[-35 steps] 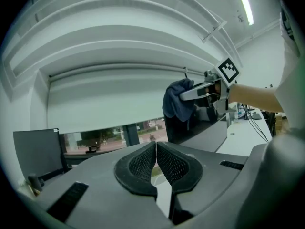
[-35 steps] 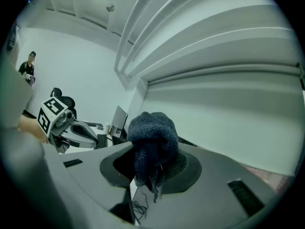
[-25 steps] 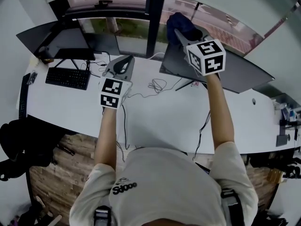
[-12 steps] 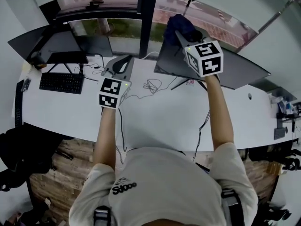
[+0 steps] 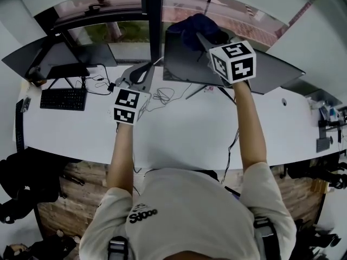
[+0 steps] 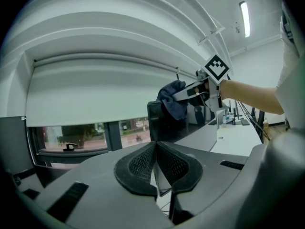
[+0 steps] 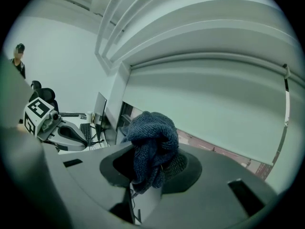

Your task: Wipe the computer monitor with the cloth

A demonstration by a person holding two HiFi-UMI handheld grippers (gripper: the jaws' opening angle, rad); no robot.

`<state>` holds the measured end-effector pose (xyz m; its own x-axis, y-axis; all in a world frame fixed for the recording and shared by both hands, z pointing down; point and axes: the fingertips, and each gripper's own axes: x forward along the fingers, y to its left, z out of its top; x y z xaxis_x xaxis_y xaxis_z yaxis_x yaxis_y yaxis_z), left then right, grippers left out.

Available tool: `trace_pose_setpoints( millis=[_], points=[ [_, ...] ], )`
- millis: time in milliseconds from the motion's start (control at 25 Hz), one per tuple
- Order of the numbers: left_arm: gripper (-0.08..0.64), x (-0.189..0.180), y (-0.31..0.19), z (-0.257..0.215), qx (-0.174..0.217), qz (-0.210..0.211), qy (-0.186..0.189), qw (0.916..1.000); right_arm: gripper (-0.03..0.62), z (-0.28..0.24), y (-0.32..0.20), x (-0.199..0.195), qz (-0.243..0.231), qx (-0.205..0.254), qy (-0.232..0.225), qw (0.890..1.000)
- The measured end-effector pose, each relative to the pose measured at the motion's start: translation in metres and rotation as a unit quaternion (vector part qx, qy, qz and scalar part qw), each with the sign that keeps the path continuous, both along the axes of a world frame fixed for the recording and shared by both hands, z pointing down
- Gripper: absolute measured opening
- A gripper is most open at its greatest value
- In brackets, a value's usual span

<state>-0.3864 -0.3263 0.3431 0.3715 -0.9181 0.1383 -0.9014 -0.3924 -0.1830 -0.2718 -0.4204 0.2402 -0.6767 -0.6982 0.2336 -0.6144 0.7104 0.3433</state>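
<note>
The white desk [image 5: 179, 134] is carrying the computer monitor [image 5: 190, 64], which is standing at its far side. You are seeing the dark panel from above in the head view. In the left gripper view you are seeing it [image 6: 159, 123] edge-on.

A second monitor [image 5: 27, 58] is sitting well to the left of the computer monitor.

You are reaching your right arm out over the computer monitor and holding the right gripper [image 5: 209, 39] at its top edge. The right gripper view is showing the 2 jaws of this gripper [image 7: 152, 163] pinching the cloth between their pads. Your left gripper [image 5: 140, 72] is hovering just left of the computer monitor's lower left corner, apart from it. Its 2 jaws [image 6: 156, 151] are pressing together at the tips with nothing between them.

A black keyboard [image 5: 63, 99] is lying well left of the computer monitor, beyond your left gripper.

The cloth [image 5: 192, 26] is a dark blue knitted bundle. It [image 7: 150, 147] is bulging out past the pads of the right gripper. It [image 6: 174, 99] is hanging at the computer monitor's top edge, near the left corner. You cannot tell from these views whether it is pressing on the panel.

A loose coil of cables [image 5: 162, 96] is lying just in front of the computer monitor's left end, between it and your left gripper.
</note>
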Motion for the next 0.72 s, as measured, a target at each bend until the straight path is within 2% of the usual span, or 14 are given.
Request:
trace_pose_setpoints(
  millis=[320, 720],
  points=[
    [0.017, 0.061, -0.007, -0.012, 0.011, -0.005, 0.005, 0.9999, 0.089, 0.004, -0.004, 0.065, -0.005, -0.013, 0.015, 1.000],
    [0.017, 0.140, -0.010, -0.018, 0.018, 0.004, -0.007, 0.9998, 0.089, 0.015, -0.009, 0.147, -0.001, -0.029, 0.006, 1.000]
  ],
)
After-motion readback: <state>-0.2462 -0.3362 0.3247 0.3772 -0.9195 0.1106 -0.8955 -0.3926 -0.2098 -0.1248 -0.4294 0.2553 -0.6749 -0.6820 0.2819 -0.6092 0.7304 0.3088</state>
